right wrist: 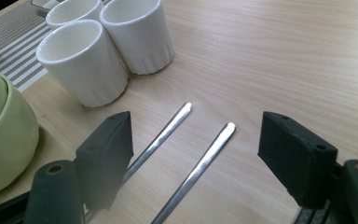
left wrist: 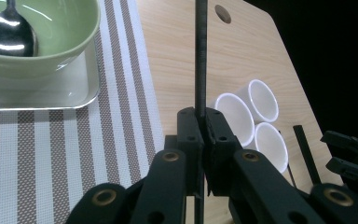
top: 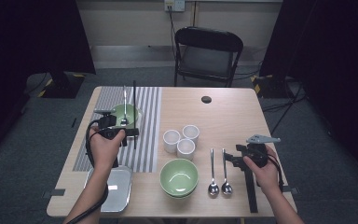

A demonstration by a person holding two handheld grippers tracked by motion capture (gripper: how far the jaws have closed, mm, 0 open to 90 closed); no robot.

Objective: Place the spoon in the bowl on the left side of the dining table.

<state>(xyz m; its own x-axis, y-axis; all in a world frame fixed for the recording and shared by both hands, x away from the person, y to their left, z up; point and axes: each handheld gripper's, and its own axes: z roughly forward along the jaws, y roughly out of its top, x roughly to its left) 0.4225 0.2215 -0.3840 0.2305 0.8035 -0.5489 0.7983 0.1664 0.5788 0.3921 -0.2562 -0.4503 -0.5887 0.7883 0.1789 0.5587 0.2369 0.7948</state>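
My left gripper [top: 129, 132] is shut on a thin black stick [top: 134, 105] that stands upright over the striped mat [top: 147, 140]. In the left gripper view the jaws [left wrist: 200, 122] pinch the stick [left wrist: 201, 56] near its lower end. Behind it a green bowl [top: 121, 113] holding a spoon [left wrist: 9, 35] rests on a metal tray [left wrist: 81, 91]. My right gripper [top: 231, 157] hovers low and open by the handles of two spoons [top: 219, 173]. Both handles [right wrist: 204, 156] lie between its spread jaws [right wrist: 198, 136], untouched.
Three white cups [top: 181, 140] cluster mid-table, with stacked green bowls [top: 179, 177] in front of them. A second black stick [top: 250, 191] lies by my right hand. Another metal tray [top: 116, 189] sits at the front left. A folding chair [top: 207, 53] stands beyond the far edge.
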